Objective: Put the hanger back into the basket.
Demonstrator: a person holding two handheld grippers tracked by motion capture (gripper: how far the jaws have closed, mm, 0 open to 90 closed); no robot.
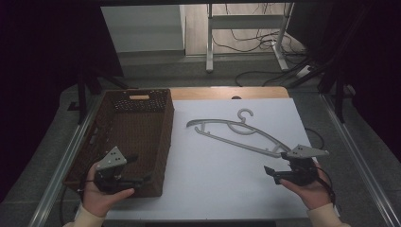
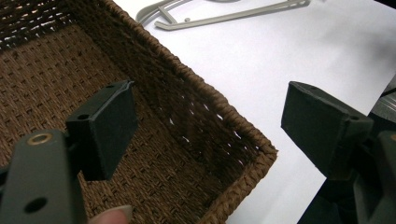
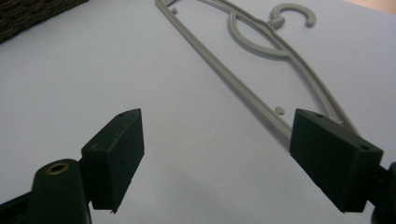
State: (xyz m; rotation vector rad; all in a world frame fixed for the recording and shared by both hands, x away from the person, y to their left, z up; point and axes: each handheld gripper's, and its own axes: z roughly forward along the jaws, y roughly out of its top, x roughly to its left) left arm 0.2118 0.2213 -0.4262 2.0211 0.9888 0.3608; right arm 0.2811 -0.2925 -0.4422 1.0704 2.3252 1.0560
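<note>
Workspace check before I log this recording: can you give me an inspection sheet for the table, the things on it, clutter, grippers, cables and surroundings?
Surface: white tabletop, bare wood strip at the far edge.
Job's things: grey plastic hanger lying flat on the white top; brown woven basket at the left, nothing seen inside.
Clutter: nothing seen.
Grippers: left hand-held gripper open, over the basket's near end; right hand-held gripper open, near the hanger's right end, not touching it.
Cables: loose cables on the floor beyond the table.
Surroundings: white metal frame legs behind the table; dark areas at both sides.
</note>
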